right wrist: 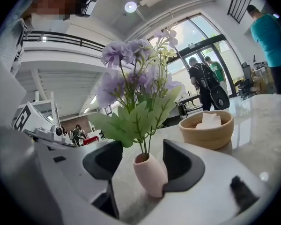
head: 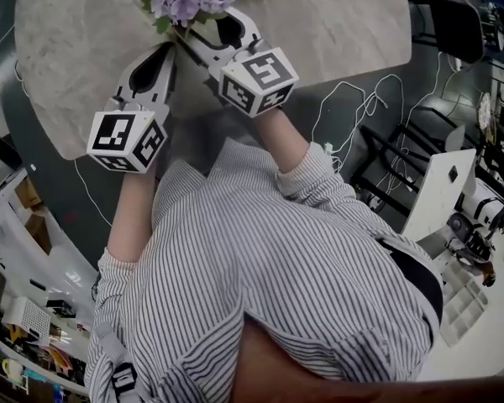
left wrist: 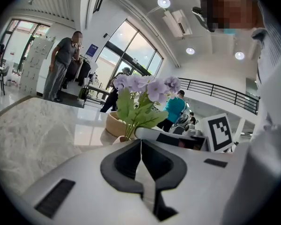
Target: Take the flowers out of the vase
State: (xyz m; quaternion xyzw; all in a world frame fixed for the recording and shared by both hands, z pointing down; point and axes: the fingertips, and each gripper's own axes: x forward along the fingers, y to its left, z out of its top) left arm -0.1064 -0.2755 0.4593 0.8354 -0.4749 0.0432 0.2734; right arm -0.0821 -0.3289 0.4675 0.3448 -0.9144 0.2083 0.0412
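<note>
Your right gripper (right wrist: 143, 163): jaws spread, pink vase (right wrist: 151, 175) between them on marble table (right wrist: 267, 121), not clamped. Flowers (right wrist: 131, 74) still in vase. Your left gripper (left wrist: 141, 161): jaws pressed together, empty. Risk: tug stems before vase is pinned, and it likely lifts or topples.

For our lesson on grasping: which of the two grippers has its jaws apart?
The right gripper: its jaws stand apart on either side of the pink vase holding the flowers. The left gripper has its jaws closed together on nothing.
</note>
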